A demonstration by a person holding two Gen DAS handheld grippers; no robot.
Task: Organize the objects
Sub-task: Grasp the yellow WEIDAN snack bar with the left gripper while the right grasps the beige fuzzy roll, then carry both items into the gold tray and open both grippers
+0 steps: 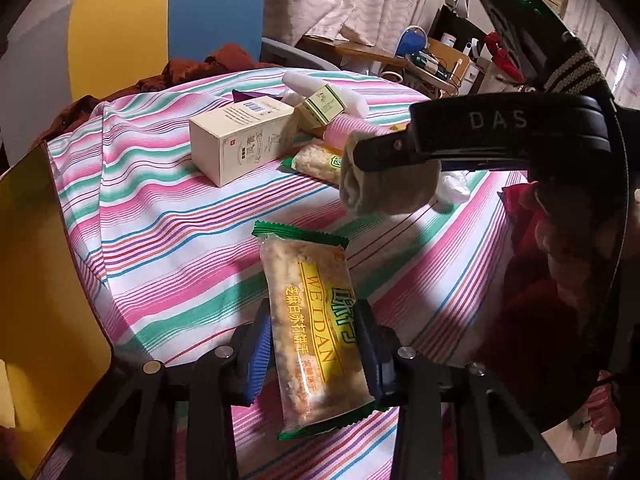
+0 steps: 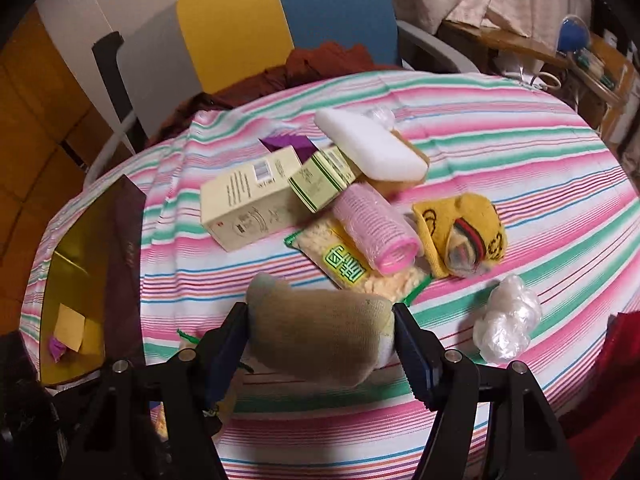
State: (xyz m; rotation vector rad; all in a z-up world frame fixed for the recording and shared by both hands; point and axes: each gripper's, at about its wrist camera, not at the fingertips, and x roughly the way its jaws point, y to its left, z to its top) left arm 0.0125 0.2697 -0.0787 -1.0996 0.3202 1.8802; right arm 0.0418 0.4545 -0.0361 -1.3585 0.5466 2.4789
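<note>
At the far left of both views stands a yellow-lined box (image 2: 76,292), open, with a few small scraps already on its floor; it looks like the place where things are being gathered. In the left wrist view the left gripper (image 1: 316,344) fills the lower middle of the frame, its jaws closed on a biscuit packet (image 1: 312,332) with green ends, held lengthwise above the striped table (image 1: 160,216).

In the right wrist view the right gripper (image 2: 320,336) sits at the lower centre, its jaws clamped on a rolled beige sock (image 2: 316,332), lifted clear of the cloth. Beyond it, in the middle of the frame, the unsorted heap remains: a cream carton (image 2: 248,200), a small green-striped box (image 2: 320,184), a white foam block (image 2: 372,148), a pink roller (image 2: 376,228) lying on a second biscuit packet (image 2: 352,272), a yellow sock (image 2: 464,232) to the right, and a crumpled plastic bag (image 2: 508,320) at lower right.

The step in hand seems to be carrying: both pieces are picked up, neither set down. Next, each likely needs swinging left over the box and releasing, one at a time so the grippers do not collide.
</note>
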